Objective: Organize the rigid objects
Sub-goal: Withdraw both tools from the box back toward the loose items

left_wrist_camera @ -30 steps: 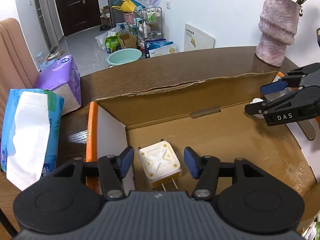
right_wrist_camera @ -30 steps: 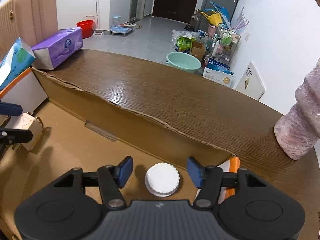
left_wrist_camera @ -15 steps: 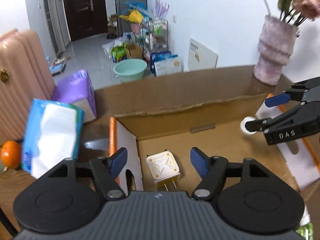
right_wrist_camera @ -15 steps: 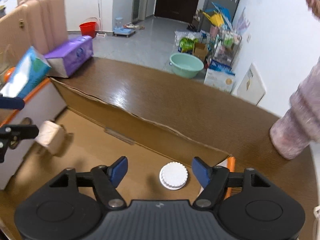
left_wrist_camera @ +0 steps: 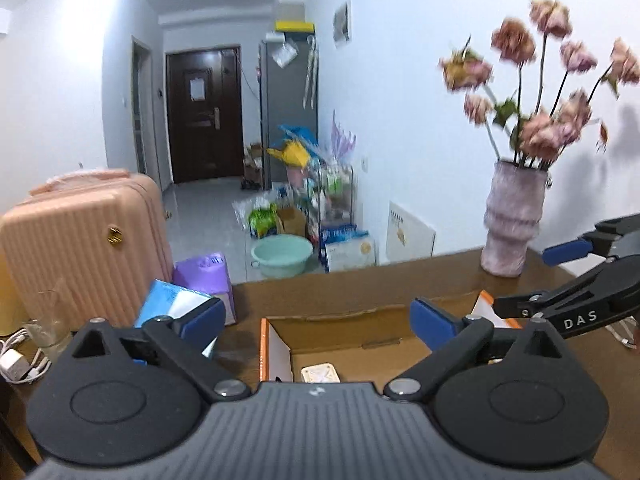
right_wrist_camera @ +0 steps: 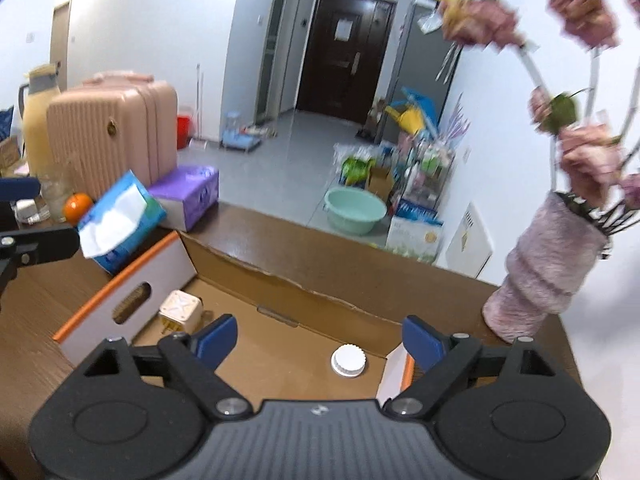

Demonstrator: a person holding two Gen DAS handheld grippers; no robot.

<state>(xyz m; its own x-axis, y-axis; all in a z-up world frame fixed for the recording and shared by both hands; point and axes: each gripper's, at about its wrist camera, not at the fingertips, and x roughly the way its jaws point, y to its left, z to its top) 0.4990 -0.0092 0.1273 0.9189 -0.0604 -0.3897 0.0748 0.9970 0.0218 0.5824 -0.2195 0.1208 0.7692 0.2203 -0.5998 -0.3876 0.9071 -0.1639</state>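
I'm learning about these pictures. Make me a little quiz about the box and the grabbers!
1. True or false: the white plug adapter lies inside the cardboard box.
2. What round thing lies in the box near the right hand-held gripper?
3. Does the left hand-held gripper hold anything? A) yes B) no

Key: 1 true. 2 the white cap. 3 B; its jaws are opening, nothing between them.

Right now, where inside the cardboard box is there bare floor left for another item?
The cardboard box has bare floor between the plug adapter near its white handle end and the white cap near the opposite end, along the back wall. Outside, the table's left end is crowded: blue tissue pack, purple tissue pack, orange.
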